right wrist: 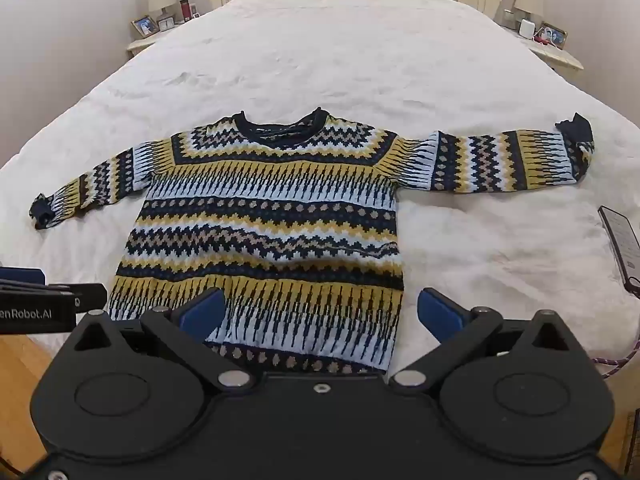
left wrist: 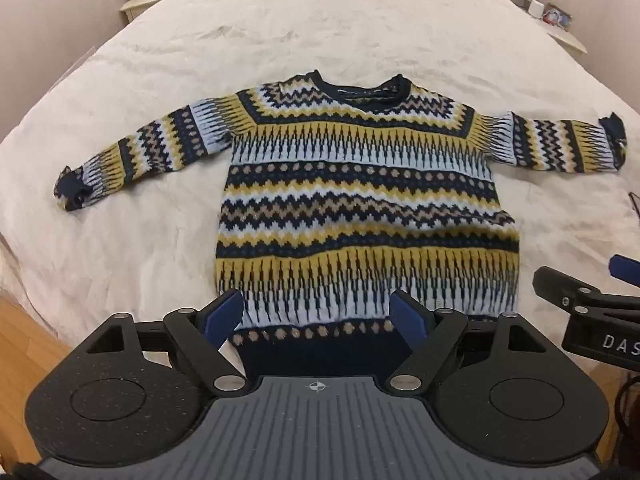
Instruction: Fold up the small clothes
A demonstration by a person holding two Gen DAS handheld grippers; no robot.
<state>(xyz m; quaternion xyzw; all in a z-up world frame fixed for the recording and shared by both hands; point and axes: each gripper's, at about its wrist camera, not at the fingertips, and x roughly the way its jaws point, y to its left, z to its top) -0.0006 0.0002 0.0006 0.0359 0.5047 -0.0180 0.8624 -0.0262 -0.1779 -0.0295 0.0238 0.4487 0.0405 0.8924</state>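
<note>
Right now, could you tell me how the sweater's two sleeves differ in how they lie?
The left sleeve slopes down toward the hem side; the right sleeve stretches almost straight out. The left sleeve's cuff lies nearer the bed's foot than the right sleeve's cuff. Both lie flat and unfolded.

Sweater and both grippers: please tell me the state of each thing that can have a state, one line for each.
sweater: unfolded, flat on the bed, front up, both sleeves spread out
left gripper: open, over the hem, holding nothing
right gripper: open wide, over the hem corner, holding nothing
phone: lying beside the sweater, screen dark
</note>
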